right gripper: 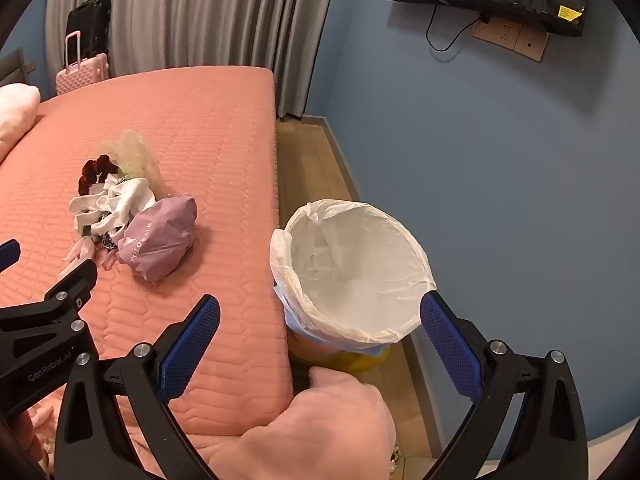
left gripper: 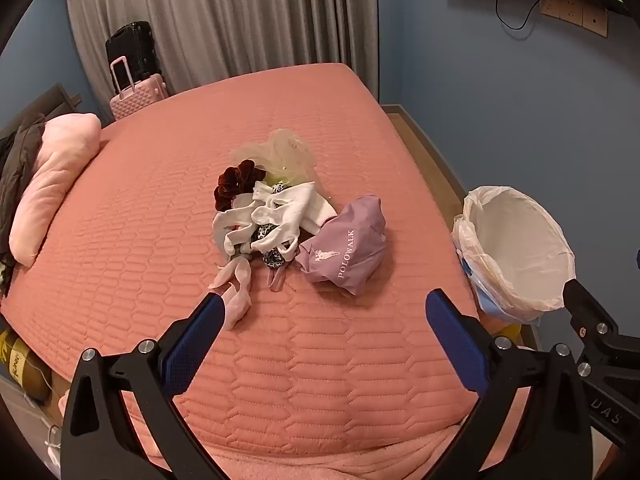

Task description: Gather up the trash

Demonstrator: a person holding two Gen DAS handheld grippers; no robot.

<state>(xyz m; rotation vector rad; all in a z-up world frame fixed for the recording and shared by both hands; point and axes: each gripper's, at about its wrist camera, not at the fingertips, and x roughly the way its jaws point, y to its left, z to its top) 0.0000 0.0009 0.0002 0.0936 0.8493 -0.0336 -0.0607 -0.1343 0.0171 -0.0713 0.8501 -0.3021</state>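
Note:
A pile of trash lies mid-bed: a crumpled lilac POLOWALK bag (left gripper: 347, 246) (right gripper: 162, 236), white gloves or socks (left gripper: 272, 216) (right gripper: 114, 204), a dark red scrunchie (left gripper: 234, 182), pale green netting (left gripper: 280, 152) and a pink scrap (left gripper: 236, 296). A bin with a white liner (left gripper: 516, 248) (right gripper: 356, 268) stands on the floor by the bed's right edge. My left gripper (left gripper: 324, 312) is open and empty, just short of the pile. My right gripper (right gripper: 320, 316) is open and empty, above the bin's near rim.
The pink quilted mattress (left gripper: 320, 360) fills the foreground. A pink pillow (left gripper: 56, 180) lies at the left. Suitcases (left gripper: 134, 72) stand by the grey curtain. A wooden floor strip (right gripper: 316, 160) runs between bed and blue wall. A pink blanket (right gripper: 320, 428) bunches below.

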